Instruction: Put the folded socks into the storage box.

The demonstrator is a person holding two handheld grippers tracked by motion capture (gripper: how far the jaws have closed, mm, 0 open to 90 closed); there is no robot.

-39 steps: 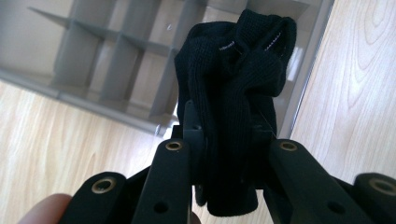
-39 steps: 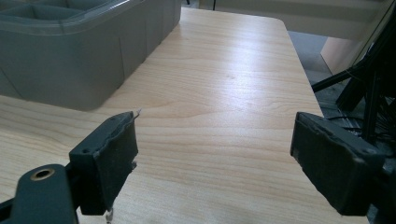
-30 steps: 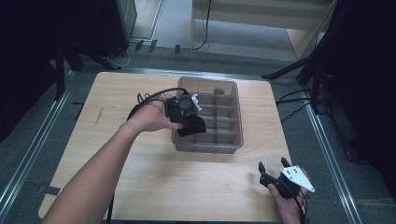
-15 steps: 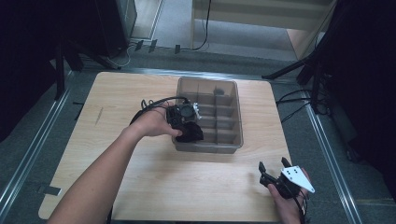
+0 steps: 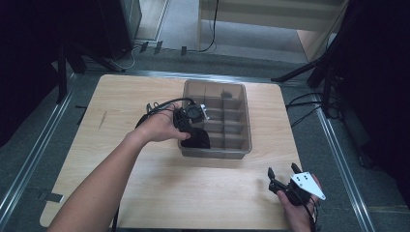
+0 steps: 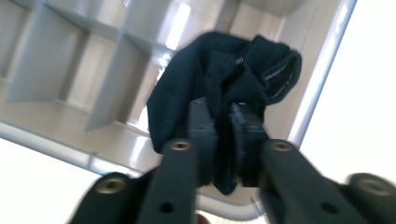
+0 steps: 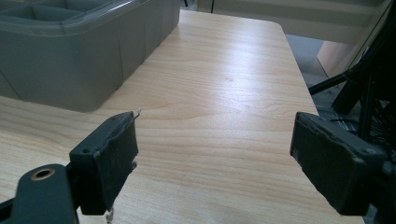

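Note:
A dark navy cloth [image 6: 219, 70], bunched like a sock, hangs in the near left compartment of the grey divided bin [image 5: 244, 121]. My left gripper [image 6: 223, 116] has just been closing and is now shut, pinching a fold of the cloth between its pads. From above, the left gripper [image 5: 193, 129] leans over the bin's left wall with the cloth [image 5: 197, 139] under it. My right gripper [image 5: 283, 170] rests near the table's front right corner. The right gripper [image 7: 215, 140] is open, with bare wood between its jaws.
The wooden table [image 5: 145, 183] lies bare in front of the bin. The bin's other compartments [image 6: 46, 70] look empty, save a small dark item [image 5: 226, 93] at the far side. The bin wall [image 7: 70, 56] stands left of my right gripper. A cable [image 5: 159, 104] trails from my left gripper.
My left hand and gripper have shifted slightly toward the bin's near left corner, and the cloth has moved with them. The right hand has not moved.

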